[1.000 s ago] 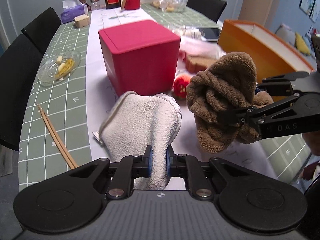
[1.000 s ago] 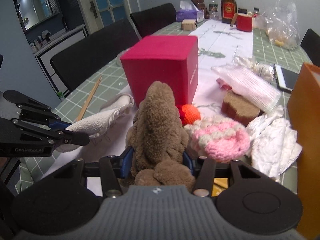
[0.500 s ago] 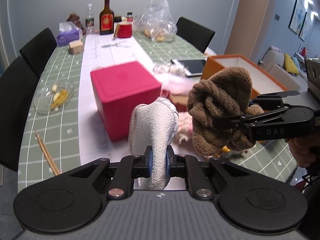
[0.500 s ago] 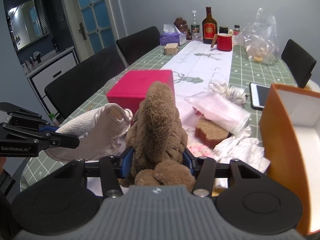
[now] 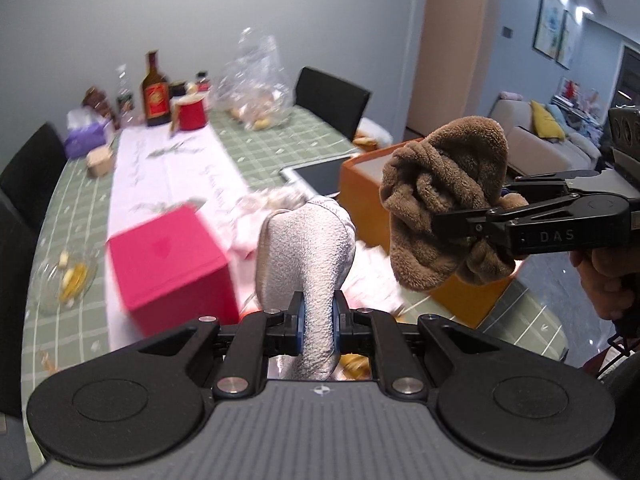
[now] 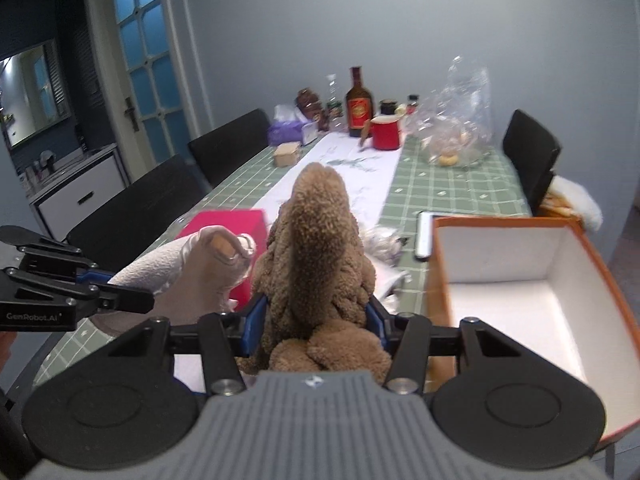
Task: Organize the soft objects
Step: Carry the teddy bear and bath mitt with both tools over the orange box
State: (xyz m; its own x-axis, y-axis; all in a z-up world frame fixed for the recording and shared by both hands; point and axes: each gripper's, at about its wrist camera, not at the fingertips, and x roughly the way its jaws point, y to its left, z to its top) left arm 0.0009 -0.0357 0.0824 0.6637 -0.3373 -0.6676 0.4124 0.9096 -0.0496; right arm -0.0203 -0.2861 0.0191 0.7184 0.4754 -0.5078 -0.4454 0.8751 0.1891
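Note:
My left gripper (image 5: 318,330) is shut on a white towelling cloth (image 5: 310,248), held up above the table; the cloth also shows in the right wrist view (image 6: 192,272). My right gripper (image 6: 312,320) is shut on a bundled brown fleece cloth (image 6: 316,256), also lifted; it shows in the left wrist view (image 5: 444,200), to the right of the white cloth. An open orange box (image 6: 532,280) with a white inside stands on the table to the right, below and right of the brown cloth.
A red cube box (image 5: 172,264) stands on the white runner below the left gripper. A tablet (image 5: 320,172) lies beside the orange box. Bottles, a red mug (image 6: 386,132), a tissue box and a plastic bag stand at the far end. Black chairs line the table.
Both grippers have risen well above the table with their cloths. The orange box's open inside has come into the right wrist view.

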